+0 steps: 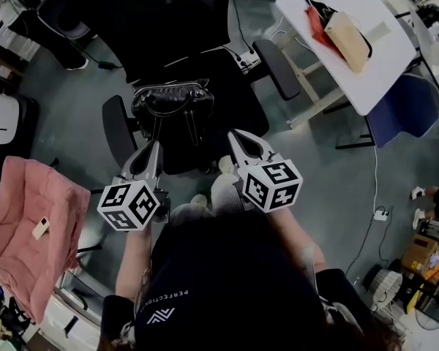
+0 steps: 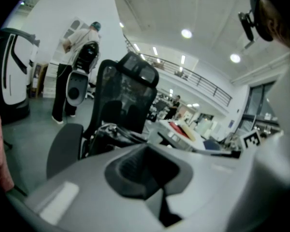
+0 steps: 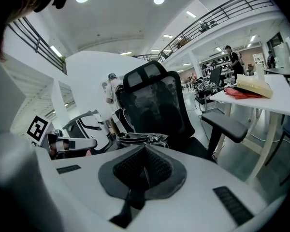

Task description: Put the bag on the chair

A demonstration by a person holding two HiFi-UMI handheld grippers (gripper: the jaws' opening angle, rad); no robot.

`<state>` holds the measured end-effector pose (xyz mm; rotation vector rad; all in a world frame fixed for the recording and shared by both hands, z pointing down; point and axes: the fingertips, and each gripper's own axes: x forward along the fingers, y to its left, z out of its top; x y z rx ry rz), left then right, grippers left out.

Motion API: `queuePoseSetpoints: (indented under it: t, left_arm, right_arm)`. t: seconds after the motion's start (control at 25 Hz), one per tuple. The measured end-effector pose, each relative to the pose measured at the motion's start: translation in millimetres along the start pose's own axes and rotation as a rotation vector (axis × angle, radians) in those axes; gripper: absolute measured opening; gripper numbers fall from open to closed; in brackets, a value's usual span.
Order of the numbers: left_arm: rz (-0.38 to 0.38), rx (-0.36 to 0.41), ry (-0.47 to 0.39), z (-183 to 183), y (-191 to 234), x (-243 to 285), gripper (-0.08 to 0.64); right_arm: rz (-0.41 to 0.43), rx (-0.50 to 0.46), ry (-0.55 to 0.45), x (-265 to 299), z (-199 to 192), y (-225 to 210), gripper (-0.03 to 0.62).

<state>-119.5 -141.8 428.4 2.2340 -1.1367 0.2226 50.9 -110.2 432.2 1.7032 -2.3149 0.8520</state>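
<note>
A black handbag [image 1: 173,105] with metal fittings sits on the seat of the black office chair [image 1: 227,86], its handles lying across the top. Both grippers hover just in front of the seat edge, short of the bag. My left gripper [image 1: 156,146] is shut with nothing in it, at the bag's near left corner. My right gripper [image 1: 237,137] is also shut and empty, near the bag's right side. In the left gripper view the shut jaws [image 2: 146,148] point at the bag [image 2: 111,131]. The right gripper view shows the shut jaws [image 3: 145,151] with the bag [image 3: 140,138] beyond them.
A white table [image 1: 384,72] at the upper right carries a red and tan bag [image 1: 344,31]. A blue chair [image 1: 406,108] stands beside it. Pink cloth [image 1: 29,225] lies at the left. Cables run over the floor. A person [image 2: 77,57] stands far behind the chair.
</note>
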Motion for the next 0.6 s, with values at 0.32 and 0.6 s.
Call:
queuePoseSetpoints:
  t: [0.32,0.6]
  left_arm:
    - [-0.029,0.006,0.015,-2.5,-1.6,7.6,0.014]
    - [-0.060,0.017,0.030,-4.1,-7.9,16.1,0.012]
  right_arm:
    - [-0.027,0.002,0.002,-10.6,-6.2,-2.1,-0.002]
    - [-0.042,0.016,0.002,-12.0,-9.3,-7.2,-0.002]
